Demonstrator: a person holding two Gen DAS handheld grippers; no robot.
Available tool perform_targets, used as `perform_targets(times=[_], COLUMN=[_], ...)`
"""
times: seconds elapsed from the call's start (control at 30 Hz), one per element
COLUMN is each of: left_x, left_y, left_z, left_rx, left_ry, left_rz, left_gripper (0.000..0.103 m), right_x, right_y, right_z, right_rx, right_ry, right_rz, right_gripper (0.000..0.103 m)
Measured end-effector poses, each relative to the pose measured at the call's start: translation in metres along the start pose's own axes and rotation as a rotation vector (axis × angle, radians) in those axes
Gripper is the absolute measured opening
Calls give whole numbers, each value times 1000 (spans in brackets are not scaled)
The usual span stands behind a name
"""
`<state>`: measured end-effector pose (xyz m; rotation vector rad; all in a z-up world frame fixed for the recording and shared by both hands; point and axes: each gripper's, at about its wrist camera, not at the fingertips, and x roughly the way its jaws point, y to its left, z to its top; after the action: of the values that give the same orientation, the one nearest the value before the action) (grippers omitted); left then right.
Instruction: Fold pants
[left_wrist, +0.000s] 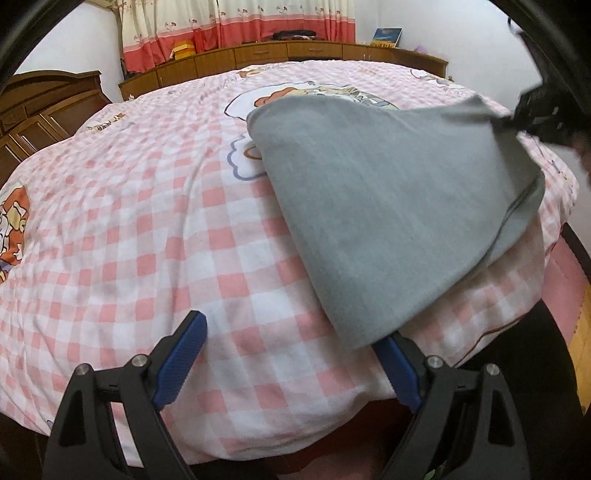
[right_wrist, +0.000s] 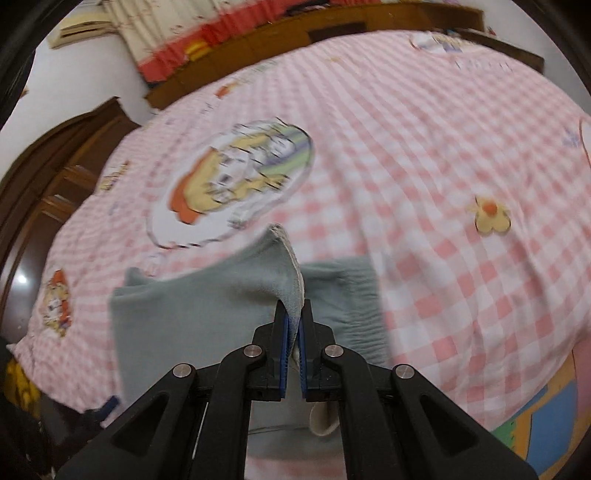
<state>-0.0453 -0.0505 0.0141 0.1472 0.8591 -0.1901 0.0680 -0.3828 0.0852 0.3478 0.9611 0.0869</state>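
Grey pants lie across the near right part of a bed covered in a pink-and-white checked bedspread, with one corner lifted off the fabric. In the left wrist view, the left gripper hangs over the near edge of the bed with its blue-padded fingers spread wide and gripping nothing; the near corner of the pants drapes over the tip of its right-hand finger. At the far right of that view, the right gripper pinches a far corner of the garment and pulls it taut above the bed.

The right wrist view shows the right gripper with its fingers drawn narrow on a raised fold of the pants, the pale inner side of the cloth standing up between the blue pads. Below that fold, the rest of the garment spreads flat on the bedspread, beside a round cartoon print. A wooden headboard stands at the far left, and red-and-cream curtains hang above low wooden cabinets along the far wall.
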Motion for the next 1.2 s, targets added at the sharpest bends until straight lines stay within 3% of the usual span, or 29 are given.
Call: perform_targets(times=[0.23,0.43,0.57,0.67,0.8,0.87,1.03,1.13,1.17,1.2], left_x=[-26,-57,-64,-55,-38,-26,13,36,42,47], left_y=[10,15,29,31,25,18,0,-6,-6,-5], left_z=[1,10,33,57,91,105,134,141,141,141], left_rx=[5,20,-49,-72,-67,-57,-33,-24,-19,-15], left_ry=[-29,-67,-87,-96,-132,-133,-87,-54,-48,-41], left_rz=[-31,-27,-98,-110,-140,-159,-208,-189,-175,-149], left_gripper=[92,92,92,92,92,88,58,54,52,44], right_x=[24,-2,-32,-40,-38,-32,-10,-2,-3,-7], right_y=[-8,-11,-15,-15,-18,-19,-17,-16,-15,-15], right_z=[-8,-10,-13,-18,-30,-36,-45,-48,-50,-51], right_rx=[-18,-4,5,-6,-8,6,-30,-56,-73,-74], right_ry=[23,4,-22,0,40,66,94,111,102,91], right_rz=[-30,32,59,66,36,38,-27,-49,-66,-106], right_gripper=[5,9,18,24,25,25,25,24,10,6])
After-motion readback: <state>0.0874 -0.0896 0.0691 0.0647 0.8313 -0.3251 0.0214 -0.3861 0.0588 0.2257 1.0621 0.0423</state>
